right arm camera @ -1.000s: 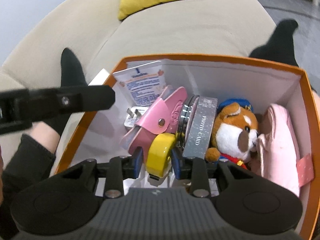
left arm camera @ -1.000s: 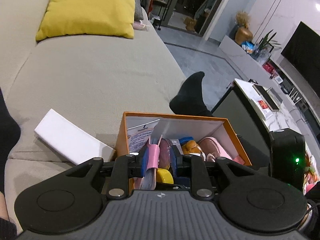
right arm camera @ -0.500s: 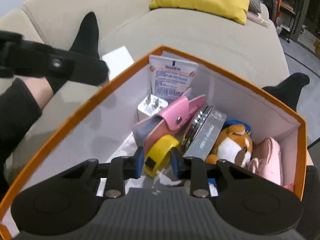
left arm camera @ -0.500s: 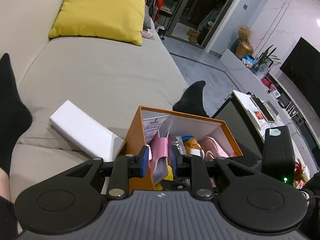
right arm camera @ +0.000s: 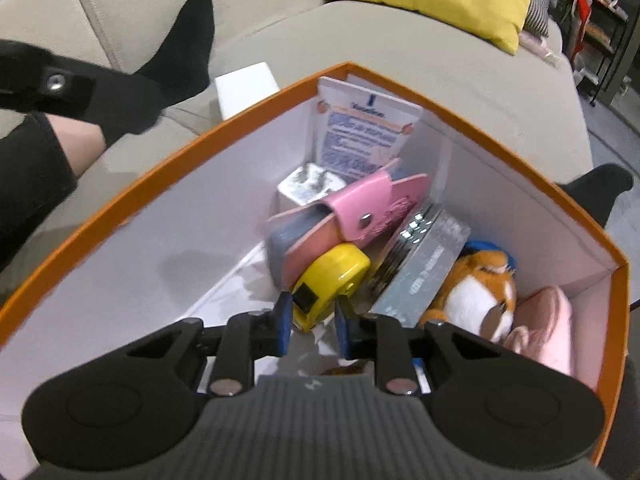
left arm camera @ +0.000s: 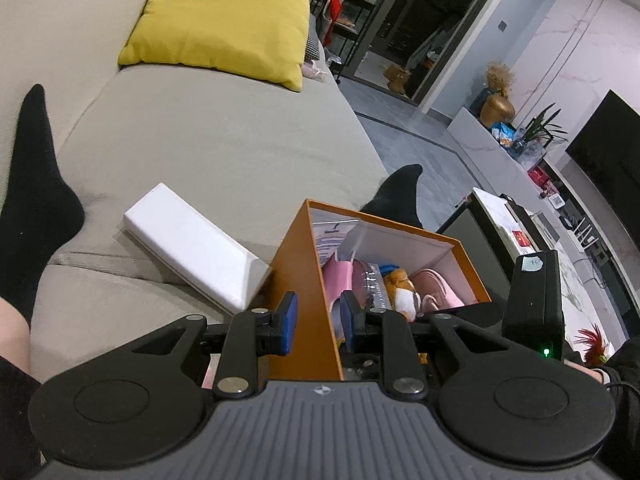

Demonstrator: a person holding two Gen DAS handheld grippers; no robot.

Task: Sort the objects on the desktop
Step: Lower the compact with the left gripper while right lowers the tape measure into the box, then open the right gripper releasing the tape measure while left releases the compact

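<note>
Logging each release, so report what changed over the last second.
The left gripper let go of the pink case, which now lies in the orange box, and drew back leftward outside the box wall. The right gripper stayed on the yellow tape measure, which tilted over. Other contents unchanged.

one orange box (right arm camera: 120, 208), one plush toy (right arm camera: 476, 292), two tools (right arm camera: 308, 322).

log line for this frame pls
left gripper: open, straddling orange box wall | right gripper: shut on yellow tape measure, inside box
</note>
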